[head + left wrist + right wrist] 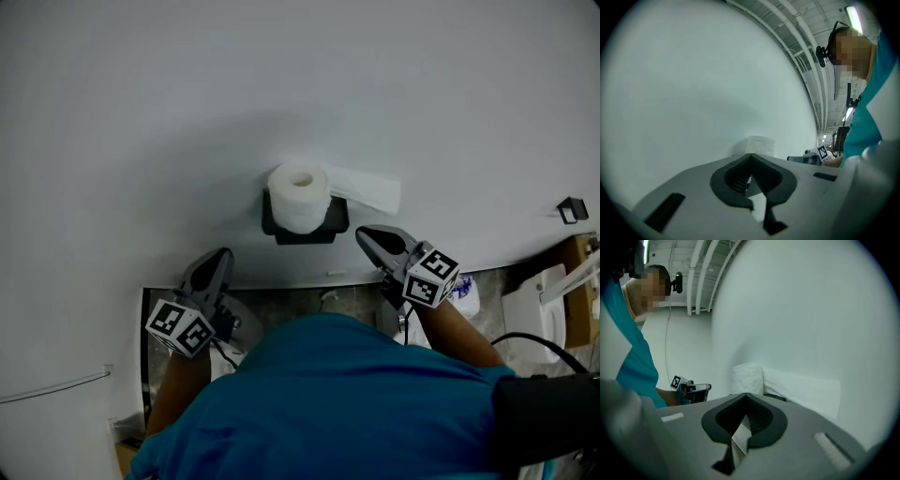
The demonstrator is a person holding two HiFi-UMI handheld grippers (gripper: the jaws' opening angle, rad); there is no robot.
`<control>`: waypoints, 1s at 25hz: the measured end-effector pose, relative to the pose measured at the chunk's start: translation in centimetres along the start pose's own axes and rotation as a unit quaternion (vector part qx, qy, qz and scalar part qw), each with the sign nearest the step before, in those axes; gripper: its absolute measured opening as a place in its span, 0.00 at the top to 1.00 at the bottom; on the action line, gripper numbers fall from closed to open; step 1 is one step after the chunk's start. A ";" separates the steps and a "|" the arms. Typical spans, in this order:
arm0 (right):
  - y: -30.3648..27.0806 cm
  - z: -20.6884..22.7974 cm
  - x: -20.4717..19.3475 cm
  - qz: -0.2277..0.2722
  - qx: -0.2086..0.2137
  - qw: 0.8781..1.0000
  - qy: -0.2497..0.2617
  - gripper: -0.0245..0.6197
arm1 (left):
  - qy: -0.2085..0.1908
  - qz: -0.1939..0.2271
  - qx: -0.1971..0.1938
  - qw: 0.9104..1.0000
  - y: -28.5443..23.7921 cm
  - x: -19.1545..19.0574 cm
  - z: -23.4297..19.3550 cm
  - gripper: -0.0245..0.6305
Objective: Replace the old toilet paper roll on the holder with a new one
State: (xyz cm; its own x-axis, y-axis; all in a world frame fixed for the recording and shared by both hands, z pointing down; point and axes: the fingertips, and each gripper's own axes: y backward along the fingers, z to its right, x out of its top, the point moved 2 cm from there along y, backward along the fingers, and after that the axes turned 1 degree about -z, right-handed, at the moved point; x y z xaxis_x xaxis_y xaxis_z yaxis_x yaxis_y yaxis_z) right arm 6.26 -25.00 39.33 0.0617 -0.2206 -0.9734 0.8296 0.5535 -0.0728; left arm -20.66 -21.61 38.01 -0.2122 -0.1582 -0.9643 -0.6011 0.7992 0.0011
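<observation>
Smooth, matt pale wall (169, 112) fills most of the head view, and a boxy black holder (330, 221) is fixed to it near the middle. The toilet paper roll (300, 197) sits on that holder, a thick white cylinder with a soft, quilted surface and a round hollow core facing up toward the camera. A loose sheet (367, 189) hangs from it as a flat rectangular strip lying against the wall to the right. The left gripper (223, 254) is below and left of the holder, well apart from it, with its smooth grey shell tapering to a point. Its dark ribbed pads are pressed together with nothing between them. The right gripper (362, 232) is closer, its tip just beside the holder's lower right corner but not touching it. Its jaws are likewise closed flat on each other and empty. Each gripper carries a white marker cube (431, 276) printed with black squares. A teal shirt (328, 403) of smooth fabric covers the bottom of the head view.
</observation>
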 end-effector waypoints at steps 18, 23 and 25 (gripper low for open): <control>0.2 -0.3 -0.6 -0.018 -0.001 1.000 0.018 0.96 | -0.009 -0.010 -0.027 1.000 -0.9 -0.7 1.4 0.95; 0.1 -0.6 -0.5 -0.019 0.005 1.000 0.020 0.96 | -0.008 -0.017 -0.026 0.999 -1.0 -0.7 1.7 0.95; 0.0 -0.6 -0.5 -0.019 0.007 1.000 0.021 0.96 | -0.007 -0.018 -0.027 0.999 -1.0 -0.7 1.8 0.95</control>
State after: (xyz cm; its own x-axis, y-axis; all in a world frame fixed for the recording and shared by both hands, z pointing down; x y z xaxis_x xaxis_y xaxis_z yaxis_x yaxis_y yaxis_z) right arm 5.90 -24.36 39.69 0.0067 -0.2071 -0.9783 0.8385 0.5343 -0.1074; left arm -18.48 -21.23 38.24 -0.1783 -0.1780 -0.9677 -0.6486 0.7609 -0.0205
